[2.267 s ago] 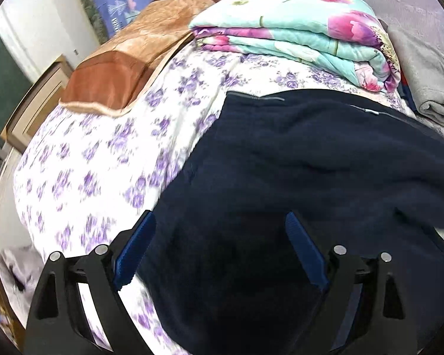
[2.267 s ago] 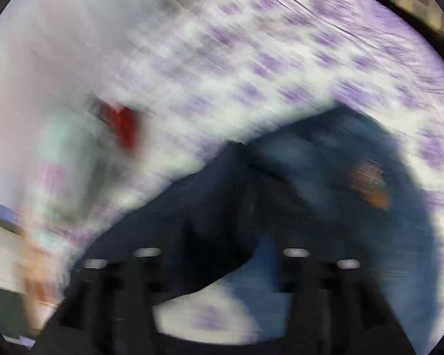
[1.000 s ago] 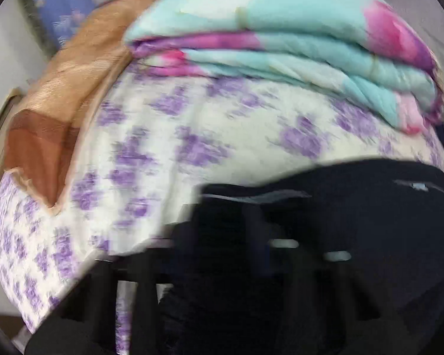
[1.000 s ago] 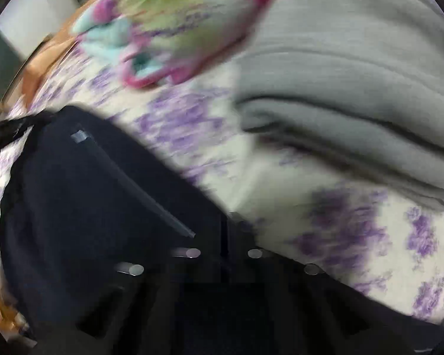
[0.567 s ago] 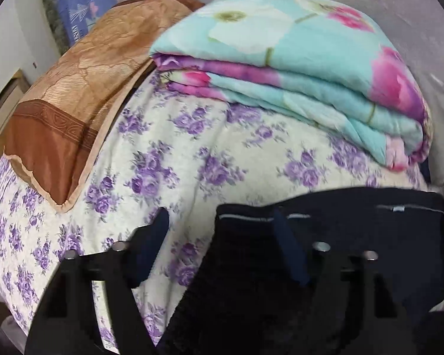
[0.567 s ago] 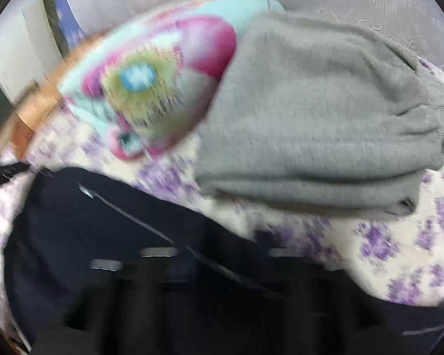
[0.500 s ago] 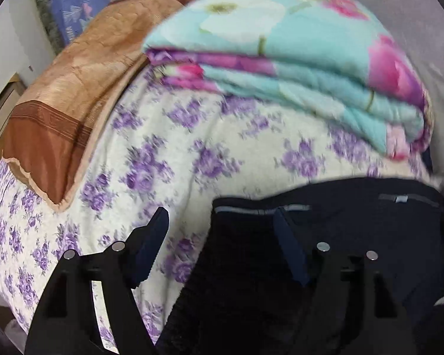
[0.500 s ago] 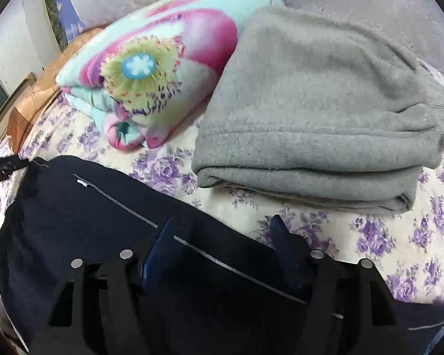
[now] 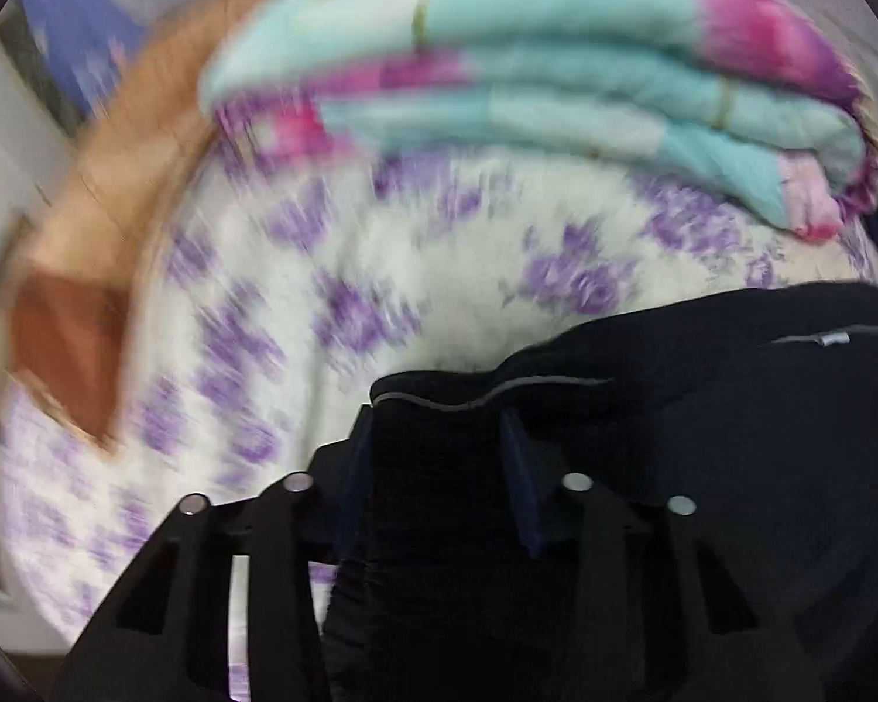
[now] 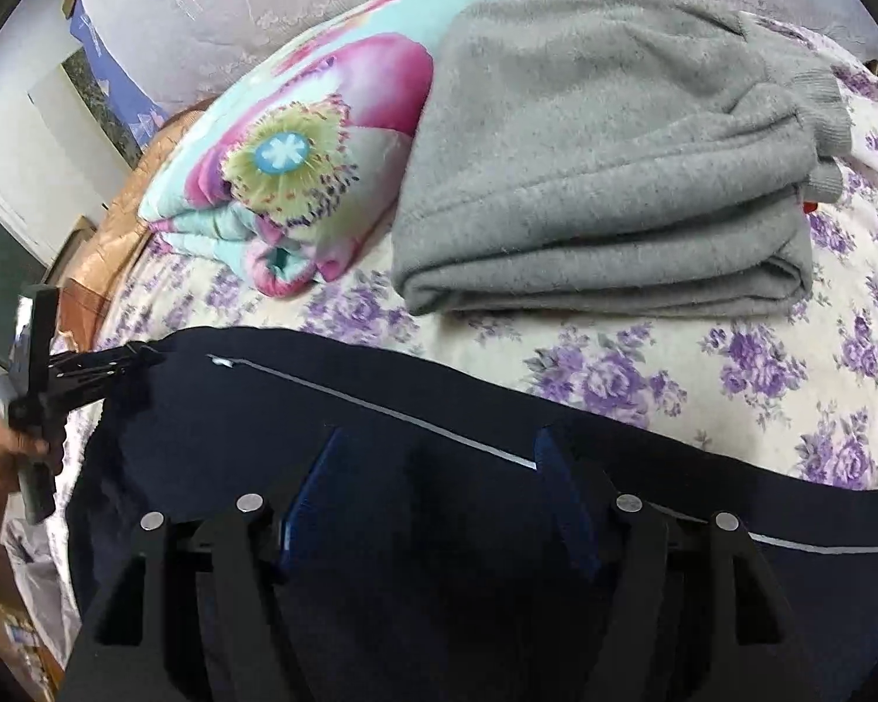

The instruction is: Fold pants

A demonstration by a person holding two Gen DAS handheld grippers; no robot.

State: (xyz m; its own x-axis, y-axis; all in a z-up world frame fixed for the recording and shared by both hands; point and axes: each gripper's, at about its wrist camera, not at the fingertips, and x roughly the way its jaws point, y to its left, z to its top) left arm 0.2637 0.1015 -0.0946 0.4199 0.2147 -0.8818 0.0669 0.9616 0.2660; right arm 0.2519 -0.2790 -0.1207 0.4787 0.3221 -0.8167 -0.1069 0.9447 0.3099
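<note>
Dark navy pants [image 10: 263,439] with a thin pale stripe lie spread across the flowered bed sheet [image 10: 731,362]. In the left wrist view my left gripper [image 9: 436,427] is closing on the pants' [image 9: 702,439] near-left corner. The fabric is bunched up between its blue pads [image 9: 515,456], which press on it. The right wrist view shows that left gripper [image 10: 140,358] at the pants' left edge, held by a person's hand [image 10: 0,450]. My right gripper [image 10: 439,456] hovers open over the pants' far edge, nothing pinched between its fingers.
A folded turquoise and pink floral quilt [image 10: 298,152] and a folded grey garment [image 10: 603,175] sit just beyond the pants. A brown blanket [image 9: 117,205] lies at the bed's left side. Bare sheet shows right of the grey garment.
The left jaws went from wide apart around the pants' corner to pinched on it, bunching the fabric. The right gripper let go of the pants' edge, opened and lifted back.
</note>
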